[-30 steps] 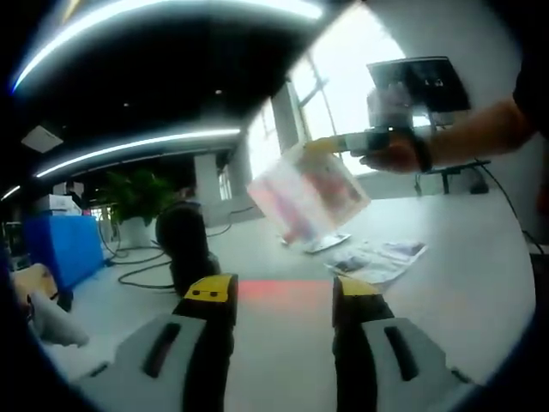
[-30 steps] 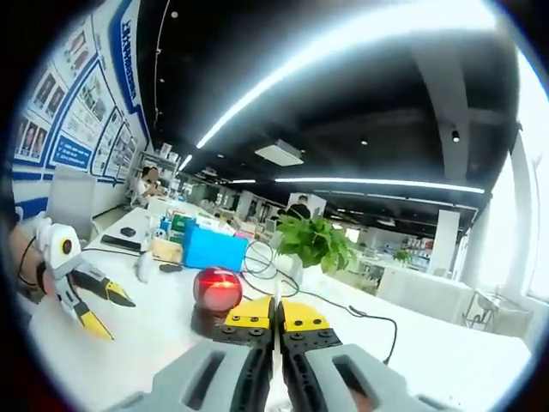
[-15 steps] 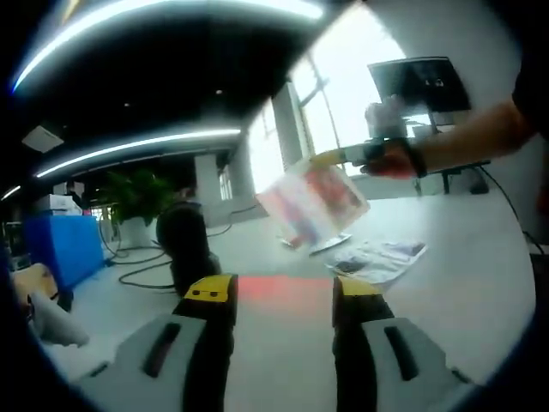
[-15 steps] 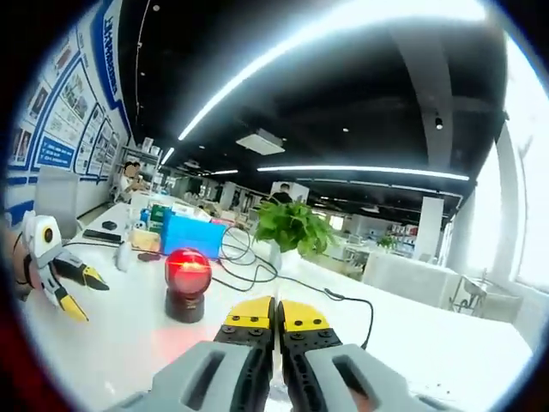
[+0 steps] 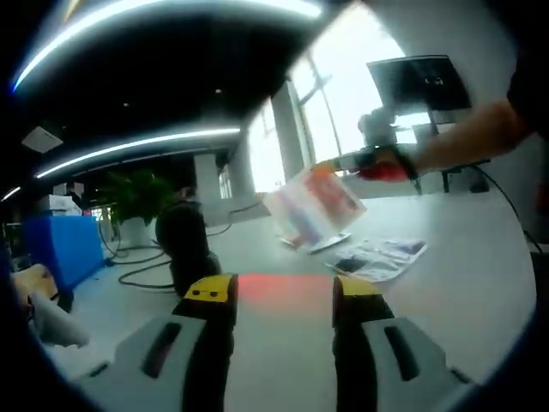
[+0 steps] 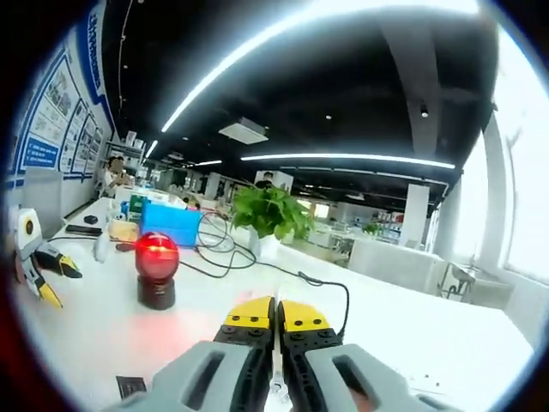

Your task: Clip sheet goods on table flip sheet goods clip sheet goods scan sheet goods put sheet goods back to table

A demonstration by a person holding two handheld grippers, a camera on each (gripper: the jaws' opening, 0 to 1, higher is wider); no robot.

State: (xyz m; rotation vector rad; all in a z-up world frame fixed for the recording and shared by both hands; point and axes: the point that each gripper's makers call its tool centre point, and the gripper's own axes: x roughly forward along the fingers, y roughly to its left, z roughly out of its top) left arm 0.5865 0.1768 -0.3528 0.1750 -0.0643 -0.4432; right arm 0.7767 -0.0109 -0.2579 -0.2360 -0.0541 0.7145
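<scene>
The wall posters and the sheet goods carry no legible text.

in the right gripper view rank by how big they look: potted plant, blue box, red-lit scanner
1. potted plant
2. and 3. blue box and red-lit scanner look alike in size, so unranked; the scanner also stands nearer the camera, which inflates it.

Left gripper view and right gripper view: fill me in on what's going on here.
A person works two handheld grippers at a white table. The right gripper has its jaws shut on a flat printed packet, holding it in the air above the table, near the scanner whose dome glows red. A red glow lies on the tabletop. The left gripper is open and holds nothing. More packets lie on the table.
</scene>
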